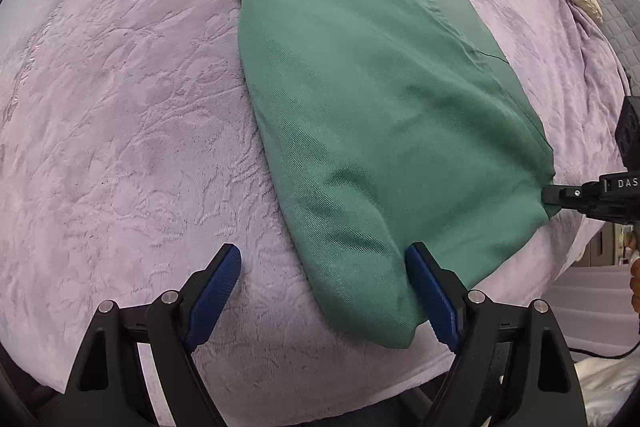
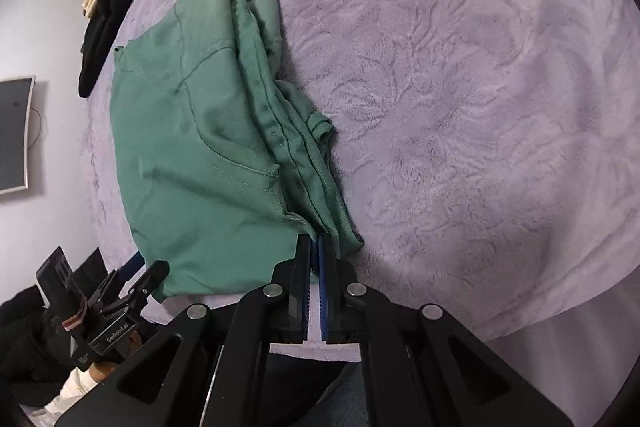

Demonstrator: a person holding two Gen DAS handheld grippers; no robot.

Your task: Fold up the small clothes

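Lying on blanket (image 1: 120, 107), green garment (image 1: 380, 107) | left tongs (image 1: 324, 287) apart astride its corner | right tongs (image 2: 316, 247) clamped on its edge

Soft, even light all over, not bright and not dark. No glare. Only faint shadows, along the right side of the green cloth (image 2: 208, 131) and in the dents of the purple blanket (image 1: 120, 131). Strong round bending at the sides, with black corners. Sharp in the middle, a bit fuzzy near the rims. Slightly grainy.
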